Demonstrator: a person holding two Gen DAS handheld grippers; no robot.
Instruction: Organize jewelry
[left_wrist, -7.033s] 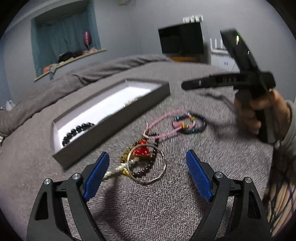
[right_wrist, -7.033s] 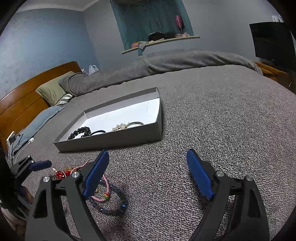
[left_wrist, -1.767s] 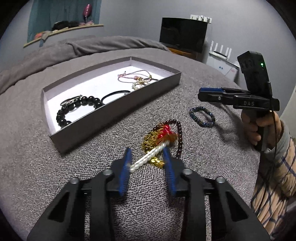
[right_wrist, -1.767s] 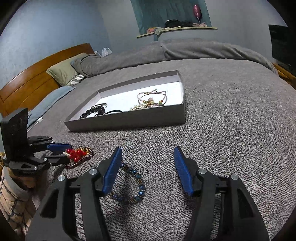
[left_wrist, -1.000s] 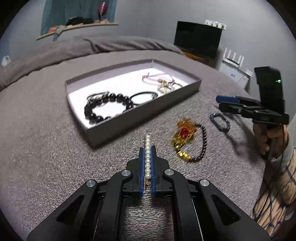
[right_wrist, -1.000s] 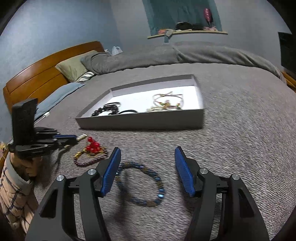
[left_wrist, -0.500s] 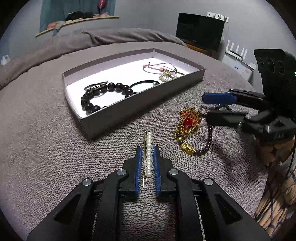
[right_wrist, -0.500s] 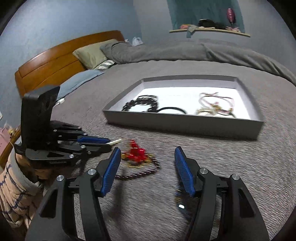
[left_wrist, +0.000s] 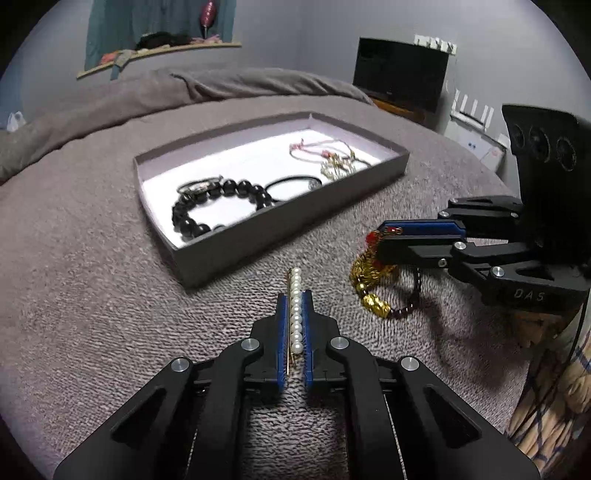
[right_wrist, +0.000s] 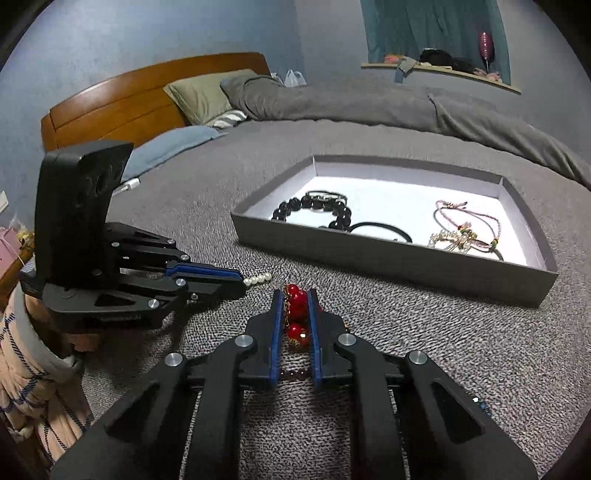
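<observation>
The red-beaded bracelet (right_wrist: 296, 314) has just been clamped by the right gripper (right_wrist: 295, 295), the pearl pin (left_wrist: 295, 306) remaining pinched by the left gripper (left_wrist: 294, 295), both bound for the tray (left_wrist: 288, 225).

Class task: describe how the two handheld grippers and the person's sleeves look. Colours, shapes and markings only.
Both the left gripper and right gripper have black angular linkage frames with silver round rivets and flat blue pads lining the fingers. Seen from the left camera, the right gripper carries pale "DAS" lettering and a black boxy block above. The sleeves are peach with dark blue checks and a grey cuff.

Right claw (left_wrist: 384, 236) hides the red-bead bracelet's (left_wrist: 373, 273) top; blue bracelet (right_wrist: 480, 405) mostly hidden.
</observation>
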